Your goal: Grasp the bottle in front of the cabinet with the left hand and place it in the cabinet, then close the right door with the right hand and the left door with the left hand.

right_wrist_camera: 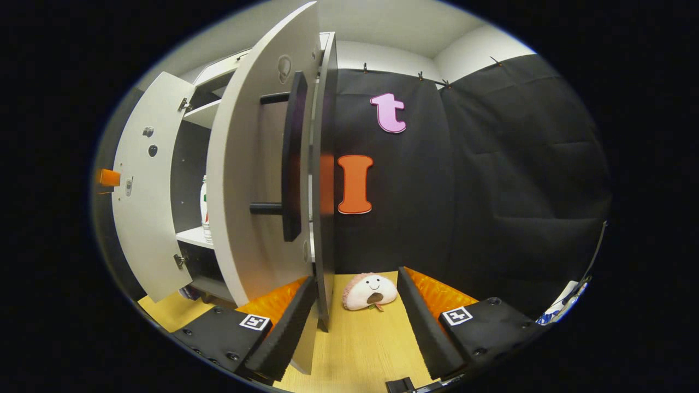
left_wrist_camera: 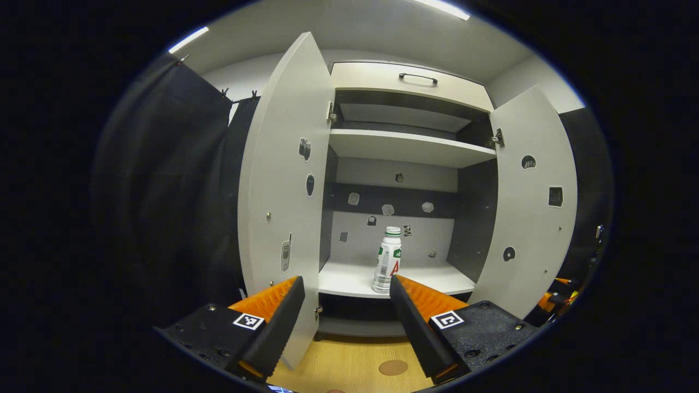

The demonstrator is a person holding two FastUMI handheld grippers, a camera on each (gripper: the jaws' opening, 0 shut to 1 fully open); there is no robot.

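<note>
A white bottle (left_wrist_camera: 387, 259) with a green cap stands upright on the lower shelf (left_wrist_camera: 349, 281) of the white cabinet, whose two doors are both swung wide. My left gripper (left_wrist_camera: 346, 281) is open and empty, facing the cabinet from in front, with the left door (left_wrist_camera: 284, 202) just beyond its left finger. In the right gripper view the right door (right_wrist_camera: 256, 180) shows its outer face and black bar handle (right_wrist_camera: 292, 158). My right gripper (right_wrist_camera: 355, 278) is open, its left finger close beside that door's lower edge. A sliver of the bottle (right_wrist_camera: 204, 210) shows behind the door.
The cabinet has an upper shelf (left_wrist_camera: 409, 147) and a top drawer with a handle (left_wrist_camera: 418, 78). A pink plush toy (right_wrist_camera: 368, 292) lies on the wooden surface (right_wrist_camera: 360, 344) by the cabinet's right side. Black cloth walls close in on both sides.
</note>
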